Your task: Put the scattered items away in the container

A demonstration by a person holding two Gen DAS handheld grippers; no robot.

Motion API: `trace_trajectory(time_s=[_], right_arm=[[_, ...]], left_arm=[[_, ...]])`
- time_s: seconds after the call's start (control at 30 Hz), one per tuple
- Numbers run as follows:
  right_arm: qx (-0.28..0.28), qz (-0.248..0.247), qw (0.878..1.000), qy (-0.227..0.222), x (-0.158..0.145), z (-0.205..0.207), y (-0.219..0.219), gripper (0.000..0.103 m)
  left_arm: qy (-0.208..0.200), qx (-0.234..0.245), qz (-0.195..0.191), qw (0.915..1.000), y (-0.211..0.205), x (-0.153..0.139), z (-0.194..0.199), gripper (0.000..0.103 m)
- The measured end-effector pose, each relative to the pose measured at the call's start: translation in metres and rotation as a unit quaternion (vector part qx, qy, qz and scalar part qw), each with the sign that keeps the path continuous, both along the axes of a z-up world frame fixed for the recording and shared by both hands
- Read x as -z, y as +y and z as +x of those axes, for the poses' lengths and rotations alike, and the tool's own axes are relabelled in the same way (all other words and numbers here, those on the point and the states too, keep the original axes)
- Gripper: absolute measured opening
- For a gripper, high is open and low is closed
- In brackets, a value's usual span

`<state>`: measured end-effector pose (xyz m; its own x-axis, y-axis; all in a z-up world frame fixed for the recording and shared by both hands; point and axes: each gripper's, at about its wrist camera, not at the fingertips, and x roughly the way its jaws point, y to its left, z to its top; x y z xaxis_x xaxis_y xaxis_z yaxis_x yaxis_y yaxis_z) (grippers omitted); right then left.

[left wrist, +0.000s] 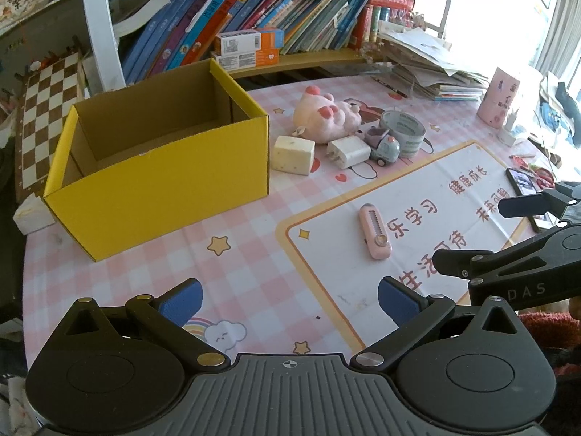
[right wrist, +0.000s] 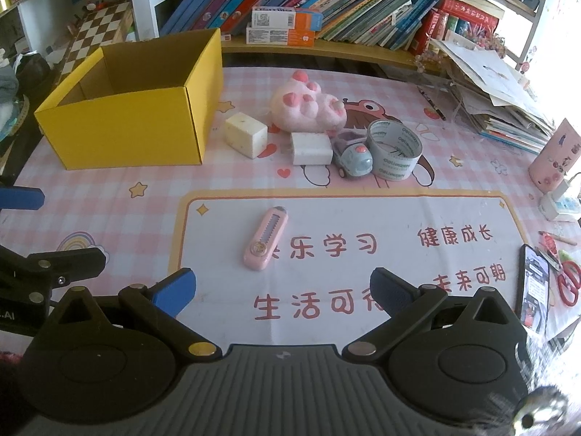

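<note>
An open, empty yellow cardboard box stands at the table's left. Right of it lie a cream cheese-like block, a pink plush paw, a white charger, a small toy car and a tape roll. A pink utility knife lies nearer on the white mat. My left gripper and right gripper are both open and empty, above the near table.
A shelf of books runs along the back. Stacked papers and a pink cup stand at the right. A phone and red scissors lie by the right edge. A chessboard leans at the left.
</note>
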<state>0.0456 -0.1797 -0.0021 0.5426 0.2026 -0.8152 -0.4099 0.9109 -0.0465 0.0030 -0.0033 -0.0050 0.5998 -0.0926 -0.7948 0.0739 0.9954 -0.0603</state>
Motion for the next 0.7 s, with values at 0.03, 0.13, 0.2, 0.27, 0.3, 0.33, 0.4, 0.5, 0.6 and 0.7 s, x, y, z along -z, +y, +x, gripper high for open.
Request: trace_trajectory(time_s=[0.03,0.13,0.2,0.27,0.3,0.33,0.4,0.5,0.6,0.7], right_arm=[[0.000,0.000,1.000,0.000,0.000,0.000,0.000,0.103],[0.000,-0.002,1.000,0.001,0.000,0.000,0.000,0.103],[0.000,-0.003,1.000,0.002,0.000,0.000,0.000,0.103],[-0.001,-0.005,1.000,0.004,0.001,0.001,0.000,0.103],[-0.001,-0.005,1.000,0.004,0.001,0.001,-0.001,0.103],[-0.001,-0.005,1.000,0.005,0.002,0.002,-0.002,0.103],[0.003,-0.005,1.000,0.006,0.002,0.005,-0.005,0.103],[0.010,-0.004,1.000,0.005,0.002,0.011,-0.012,0.103],[0.011,-0.004,1.000,-0.005,0.001,0.020,-0.019,0.103],[0.003,-0.006,1.000,-0.020,-0.001,0.030,-0.025,0.103]], left_arm=[[0.000,0.000,0.000,1.0000,0.000,0.000,0.000,0.103],[0.001,0.001,-0.002,1.0000,0.000,0.001,0.000,0.103],[0.002,0.001,-0.002,1.0000,0.000,0.001,0.001,0.103],[0.003,0.001,-0.004,1.0000,-0.001,0.001,0.001,0.103],[0.004,0.001,-0.004,1.0000,-0.001,0.002,0.002,0.103],[0.005,0.001,-0.005,1.0000,-0.002,0.002,0.002,0.103],[0.007,-0.001,-0.008,0.9999,-0.002,0.003,0.004,0.103],[0.008,-0.011,-0.013,0.9998,-0.001,0.003,0.009,0.103],[0.007,-0.026,-0.017,0.9995,0.000,0.004,0.016,0.103],[-0.002,-0.037,-0.015,0.9992,-0.001,0.002,0.024,0.103]])
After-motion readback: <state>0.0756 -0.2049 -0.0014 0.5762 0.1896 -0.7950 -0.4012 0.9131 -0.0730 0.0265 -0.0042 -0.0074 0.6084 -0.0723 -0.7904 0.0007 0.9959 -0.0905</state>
